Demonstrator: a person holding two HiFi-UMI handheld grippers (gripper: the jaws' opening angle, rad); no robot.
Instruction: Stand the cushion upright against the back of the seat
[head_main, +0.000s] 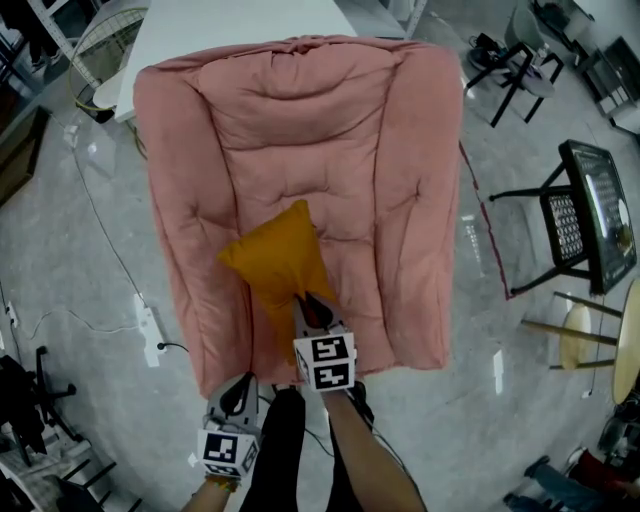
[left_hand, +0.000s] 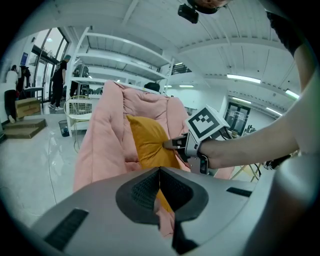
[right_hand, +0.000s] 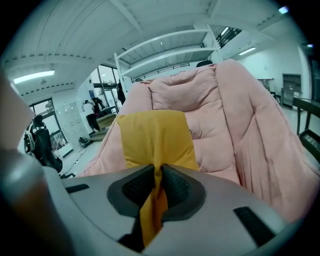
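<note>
Grey polished floor (head_main: 80, 260) spreads all round the pink seat (head_main: 300, 130), with a white table (head_main: 230, 25) just behind its back, a black chair (head_main: 575, 215) well off to the right and a white power strip (head_main: 150, 330) lying near its left side. Your yellow cushion (head_main: 275, 260) sits in the middle of the seat, on the padded hollow between the two side rolls, one corner pointing toward the back and its far edge short of the upper back padding. Your right gripper (head_main: 303, 298) has the cushion's near edge: its jaws are drawn narrow and clamped on a fold of the yellow cloth, which runs up between the pads and hangs out below them in the right gripper view. From that view the cushion rises in front of you with its broad face toward the gripper and the pink back behind it. Your left gripper (head_main: 240, 385) is lower and to the left, at the seat's front edge, just beside your right forearm. Its jaws are closed together at the tips; pink and yellow show through the slit beneath the pads, and you cannot tell from that whether any seat cloth is nipped there.
</note>
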